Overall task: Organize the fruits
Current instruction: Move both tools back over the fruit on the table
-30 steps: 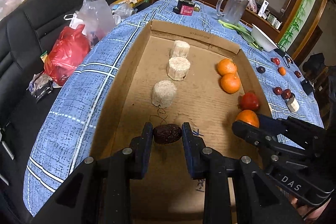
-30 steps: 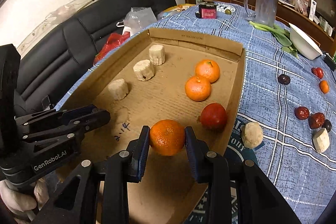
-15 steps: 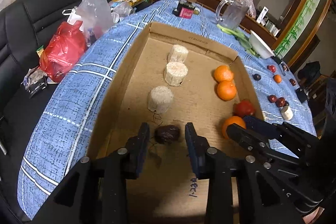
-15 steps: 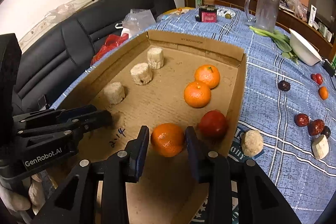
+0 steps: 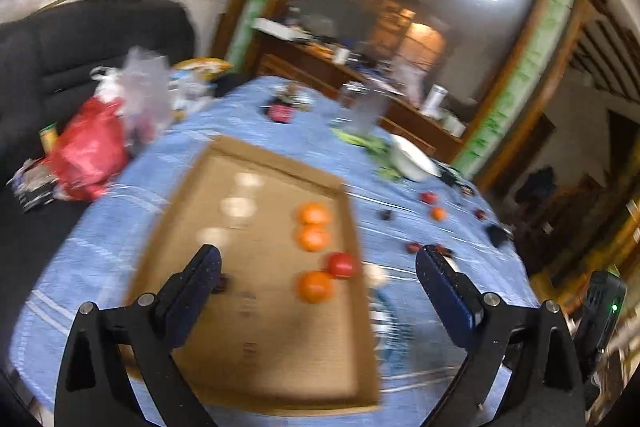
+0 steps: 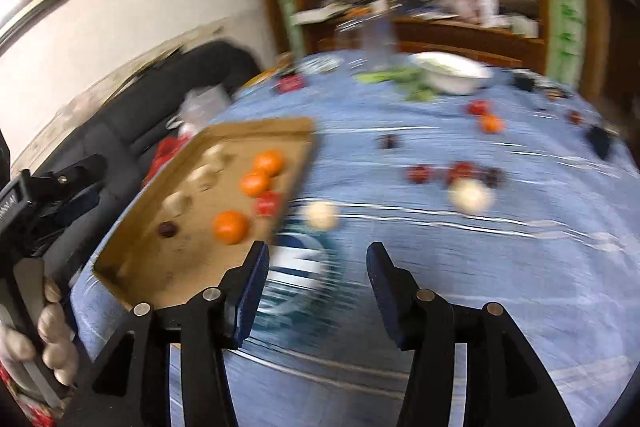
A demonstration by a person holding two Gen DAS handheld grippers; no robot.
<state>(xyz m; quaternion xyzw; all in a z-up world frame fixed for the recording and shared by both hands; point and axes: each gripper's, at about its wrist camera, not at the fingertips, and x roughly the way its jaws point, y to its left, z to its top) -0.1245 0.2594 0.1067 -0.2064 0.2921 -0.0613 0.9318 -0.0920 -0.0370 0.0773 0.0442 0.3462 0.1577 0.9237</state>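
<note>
The cardboard box (image 5: 280, 157) holds three oranges, the nearest orange (image 5: 316, 287) beside a red fruit (image 5: 342, 264), three pale cylinders and a dark date (image 6: 167, 229). My left gripper (image 5: 317, 258) hangs above the box's near end. Its jaws are opening wide with nothing between them, and the date (image 5: 223, 281) peeks from behind its left finger. My right gripper (image 6: 317, 251) is over the blue cloth to the right of the box (image 6: 256, 125). Its jaws are opening and empty, and the orange (image 6: 230, 227) lies in the box.
Loose on the cloth are a pale round piece (image 6: 320, 214), another pale piece (image 6: 470, 197), red dates (image 6: 418, 173) and a small orange (image 6: 491, 123). A white bowl (image 6: 452, 73) and a glass jug (image 5: 364, 107) stand at the back. A red bag (image 5: 90, 151) lies on the black sofa.
The left gripper let go of the date, opened wide and rose. The right gripper released the orange in the box and swung right over the cloth. Both views are now blurred.
</note>
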